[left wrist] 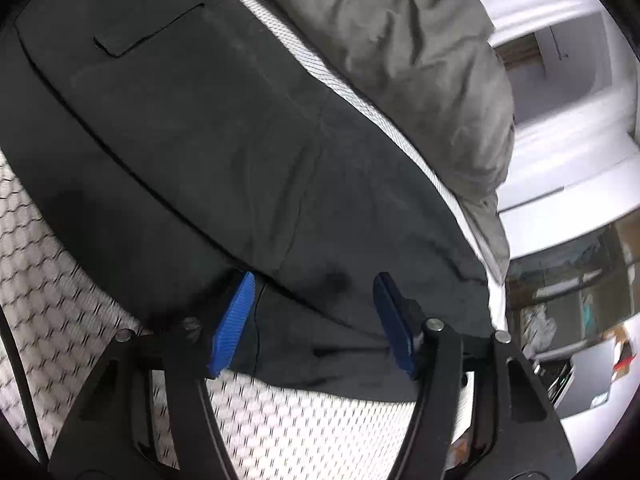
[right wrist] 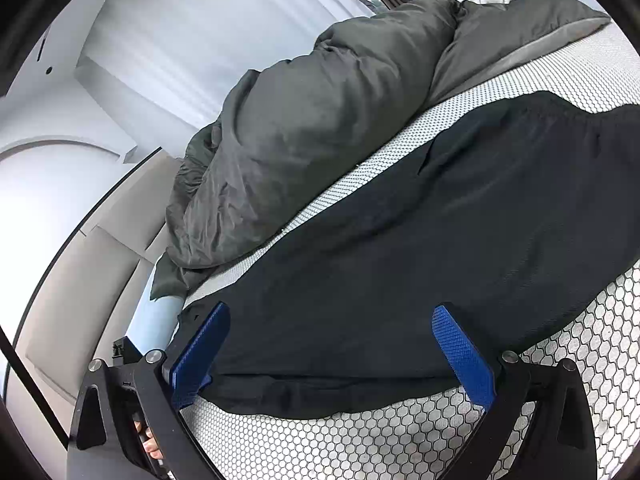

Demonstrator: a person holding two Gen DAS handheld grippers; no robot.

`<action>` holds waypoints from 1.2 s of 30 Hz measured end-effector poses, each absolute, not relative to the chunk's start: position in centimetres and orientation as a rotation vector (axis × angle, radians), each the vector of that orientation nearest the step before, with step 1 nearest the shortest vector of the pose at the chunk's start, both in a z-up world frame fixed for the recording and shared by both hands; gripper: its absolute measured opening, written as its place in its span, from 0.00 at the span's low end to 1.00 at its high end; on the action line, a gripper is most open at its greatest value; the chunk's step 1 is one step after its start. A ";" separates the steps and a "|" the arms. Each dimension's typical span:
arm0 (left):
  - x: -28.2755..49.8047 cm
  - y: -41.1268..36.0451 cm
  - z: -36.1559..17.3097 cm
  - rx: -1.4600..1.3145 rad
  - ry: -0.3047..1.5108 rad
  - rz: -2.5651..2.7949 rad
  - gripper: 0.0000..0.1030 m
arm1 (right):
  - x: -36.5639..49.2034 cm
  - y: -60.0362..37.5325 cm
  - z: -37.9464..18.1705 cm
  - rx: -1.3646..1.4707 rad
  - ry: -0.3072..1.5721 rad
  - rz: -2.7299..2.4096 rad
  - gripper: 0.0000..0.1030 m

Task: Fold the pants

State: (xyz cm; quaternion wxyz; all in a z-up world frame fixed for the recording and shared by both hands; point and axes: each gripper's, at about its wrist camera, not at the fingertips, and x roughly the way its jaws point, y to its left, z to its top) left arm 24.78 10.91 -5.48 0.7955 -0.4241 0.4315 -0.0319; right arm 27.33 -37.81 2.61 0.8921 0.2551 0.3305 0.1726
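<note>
Pants (left wrist: 224,152) flat on honeycomb-patterned mattress (right wrist: 400,440), grey duvet (right wrist: 304,128) behind

We see a crumpled grey duvet (right wrist: 320,120) heaped on the bed. The mattress cover (right wrist: 400,440) shows a honeycomb pattern.

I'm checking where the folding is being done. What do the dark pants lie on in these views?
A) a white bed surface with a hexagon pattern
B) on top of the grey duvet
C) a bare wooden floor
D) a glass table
A: the pants lie flat on the white hexagon-patterned bed surface, with the grey duvet bunched up beyond them.
</note>
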 end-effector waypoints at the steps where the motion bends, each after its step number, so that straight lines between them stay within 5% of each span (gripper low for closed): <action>1: 25.0 11.1 -5.8 -0.927 0.925 -0.046 0.46 | 27.3 -38.0 2.3 0.536 0.695 0.358 1.00; 5: 25.0 11.7 -6.4 -0.939 0.889 0.041 0.05 | 27.0 -38.9 1.9 0.529 0.706 0.346 1.00; 15: 18.7 12.4 0.1 -0.756 0.762 -0.001 0.03 | 24.7 -42.1 2.5 0.516 0.670 0.274 1.00; 22: 19.0 13.8 -3.8 -0.811 0.934 0.064 0.17 | 23.9 -44.2 2.2 0.520 0.685 0.221 1.00; 24: 17.9 13.2 -3.0 -0.808 0.915 0.046 0.36 | 23.8 -44.4 2.2 0.529 0.688 0.222 1.00; 25: 17.4 12.7 -2.6 -0.817 0.902 0.019 0.56 | 23.7 -44.5 2.2 0.537 0.690 0.233 1.00; 26: 16.8 12.0 -2.3 -0.821 0.891 -0.008 0.65 | 23.7 -44.5 2.2 0.543 0.695 0.249 1.00; 36: 18.1 -0.6 -2.1 -0.677 0.953 -0.250 0.65 | 21.3 -43.3 0.5 0.614 0.769 0.382 0.99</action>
